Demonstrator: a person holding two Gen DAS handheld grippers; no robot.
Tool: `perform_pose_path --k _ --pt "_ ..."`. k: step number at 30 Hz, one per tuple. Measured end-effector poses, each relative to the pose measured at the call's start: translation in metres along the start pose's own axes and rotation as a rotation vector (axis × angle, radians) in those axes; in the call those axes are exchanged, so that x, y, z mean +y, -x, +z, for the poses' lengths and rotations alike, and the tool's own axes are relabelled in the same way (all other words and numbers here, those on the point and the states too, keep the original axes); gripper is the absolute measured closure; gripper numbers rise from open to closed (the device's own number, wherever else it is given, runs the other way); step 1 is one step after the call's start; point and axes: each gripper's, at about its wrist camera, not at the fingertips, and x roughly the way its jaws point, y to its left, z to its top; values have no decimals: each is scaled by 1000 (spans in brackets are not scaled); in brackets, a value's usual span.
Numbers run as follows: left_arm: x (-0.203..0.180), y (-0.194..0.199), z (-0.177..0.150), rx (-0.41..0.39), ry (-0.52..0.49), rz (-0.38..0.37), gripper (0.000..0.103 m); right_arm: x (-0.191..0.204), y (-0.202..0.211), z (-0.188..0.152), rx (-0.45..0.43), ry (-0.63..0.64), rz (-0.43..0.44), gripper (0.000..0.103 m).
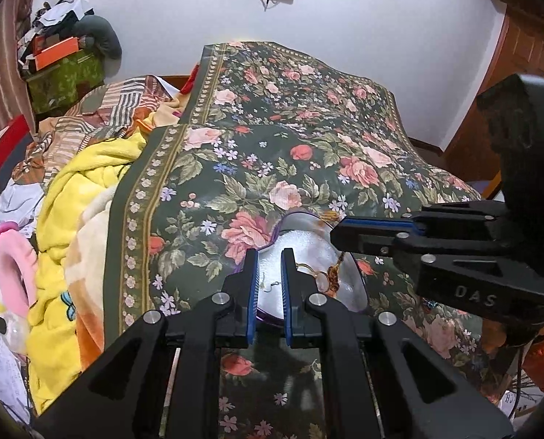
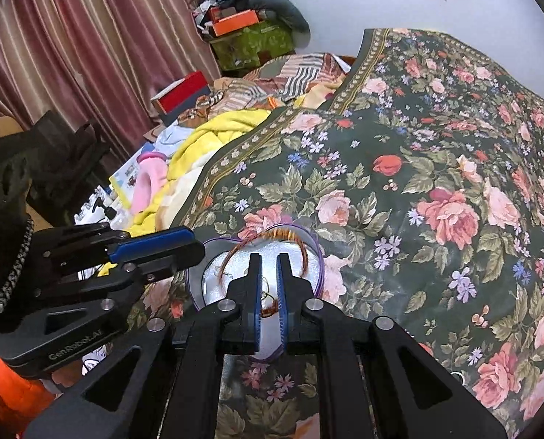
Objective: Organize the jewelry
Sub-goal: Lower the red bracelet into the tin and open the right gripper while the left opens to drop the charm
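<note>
A purple heart-shaped box [image 1: 357, 281] [image 2: 321, 256] with a pale silver lining lies on the floral bedspread. My left gripper [image 1: 270, 256] [image 2: 198, 252] reaches in from the box's left side, its jaws nearly together and shut on the box's rim. My right gripper [image 2: 268, 259] [image 1: 336, 236] hovers over the box with its jaws a little apart. A gold-brown necklace [image 2: 303, 248] [image 1: 339, 261], blurred, loops around the right fingertips, with part of it between the pads but not pressed. A small earring [image 1: 272, 285] lies inside the box.
The dark green floral bedspread [image 1: 272, 139] [image 2: 436, 183] covers the bed. A yellow blanket [image 1: 81, 197] [image 2: 220, 128], a pink ring-shaped item [image 1: 14, 263] [image 2: 147, 183] and scattered clutter lie to the left. Boxes [image 2: 250, 33] are stacked by the curtain.
</note>
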Motion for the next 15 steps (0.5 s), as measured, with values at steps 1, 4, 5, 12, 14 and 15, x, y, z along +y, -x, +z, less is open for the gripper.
perform_pose_path --k 1,4,5,12,14,15 --pt "0 1 0 -1 0 1 94 1 0 0 6 1 3 88" --pt "0 3 1 -3 -3 5 94 4 6 -1 -13 16 -8 87" --pt "0 4 1 -4 -4 6 94 4 8 -2 -17 21 -12 87" --pt "-13 13 3 -17 -31 9 94 -2 47 -8 -86 52 -112 87" --pt "-17 16 4 -22 -39 5 94 -7 61 -12 -103 44 -142 86" --pt "-22 18 5 -25 -45 3 91 -10 67 -14 -112 40 -159 86"
